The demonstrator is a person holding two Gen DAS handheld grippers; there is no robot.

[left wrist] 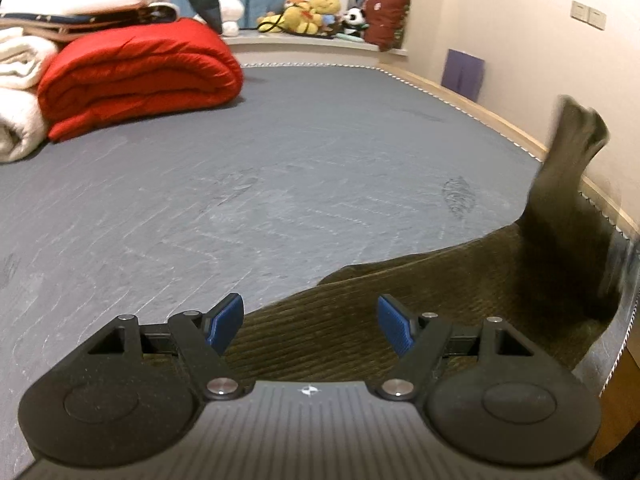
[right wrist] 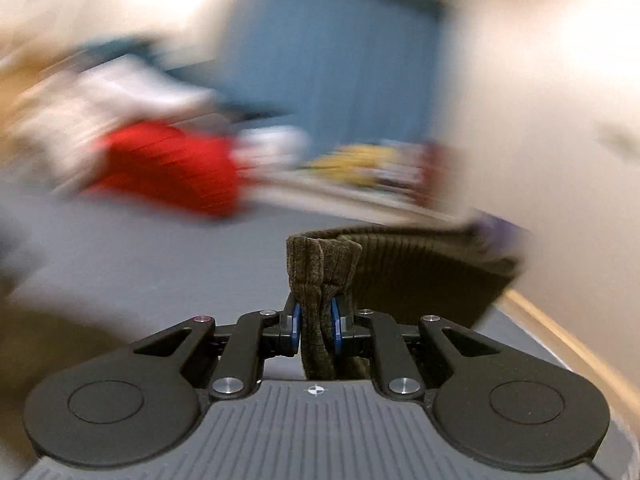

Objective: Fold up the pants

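The olive-brown corduroy pants (left wrist: 400,304) lie spread on the grey bed (left wrist: 240,184), at its near right edge, with the ribbed cloth running right under the left tool (left wrist: 311,322). That tool hangs just above the fabric with its blue pads set wide apart, nothing caught between them.

Off to the right, one end of the pants rises off the bed in a dark, blurred column. The right tool (right wrist: 316,326) is clenched on that end: a bunched, vertically ribbed fold of corduroy (right wrist: 320,280) is squeezed between its blue pads, and the cuff stands up above them.

At the bed's far left sits a puffy red quilt (left wrist: 136,76), folded thick, beside rolled cream blankets (left wrist: 20,92). The bed's surface looks matte and faintly patterned.
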